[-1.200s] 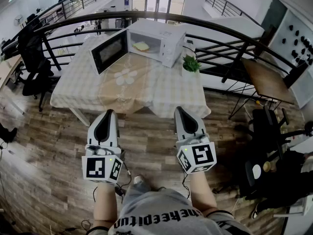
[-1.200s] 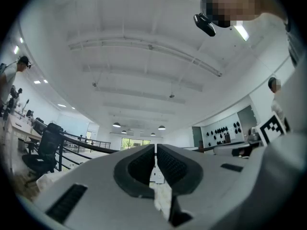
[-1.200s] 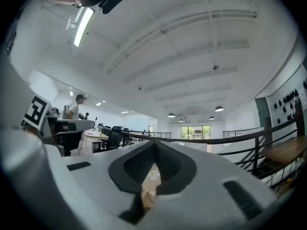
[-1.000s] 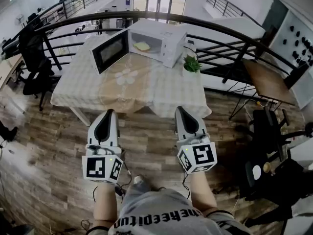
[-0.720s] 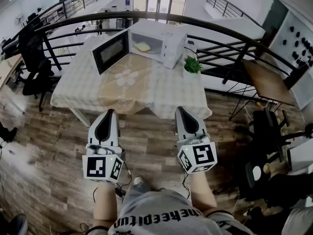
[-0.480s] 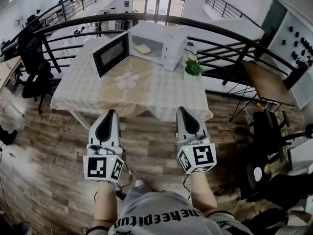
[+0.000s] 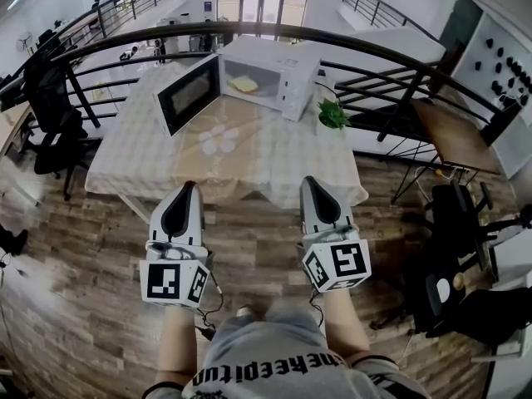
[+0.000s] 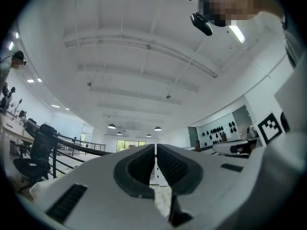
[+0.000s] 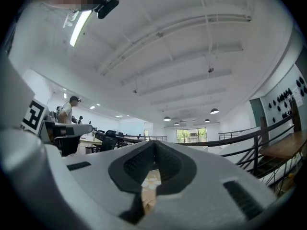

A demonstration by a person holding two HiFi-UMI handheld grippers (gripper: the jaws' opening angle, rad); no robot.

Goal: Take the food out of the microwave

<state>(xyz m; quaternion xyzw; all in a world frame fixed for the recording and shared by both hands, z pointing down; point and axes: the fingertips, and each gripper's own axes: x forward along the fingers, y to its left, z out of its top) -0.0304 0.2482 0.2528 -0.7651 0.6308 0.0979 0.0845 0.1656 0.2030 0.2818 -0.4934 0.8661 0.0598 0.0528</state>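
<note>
A white microwave (image 7: 278, 71) stands at the far side of a table (image 7: 274, 160) with a checked cloth. Its door (image 7: 189, 95) hangs open to the left. Inside lies the food (image 7: 243, 83), pale yellow and flat on a light plate. Both grippers are held side by side, low, at the table's near edge and far from the microwave. The left gripper (image 7: 188, 188) (image 8: 156, 146) is shut with nothing in it. The right gripper (image 7: 310, 181) (image 9: 154, 143) is shut and empty too. Between each pair of jaws only a strip of the cloth shows.
A small green potted plant (image 7: 332, 115) stands just right of the microwave. A black curved railing (image 7: 391, 65) runs behind the table. Black office chairs (image 7: 50, 123) stand to the left; a wooden side table (image 7: 453, 135) and a dark chair (image 7: 457, 223) are on the right.
The table and microwave have drawn a little nearer in the head view. Both grippers have moved forward to the table's near edge. Their jaws stayed shut.
</note>
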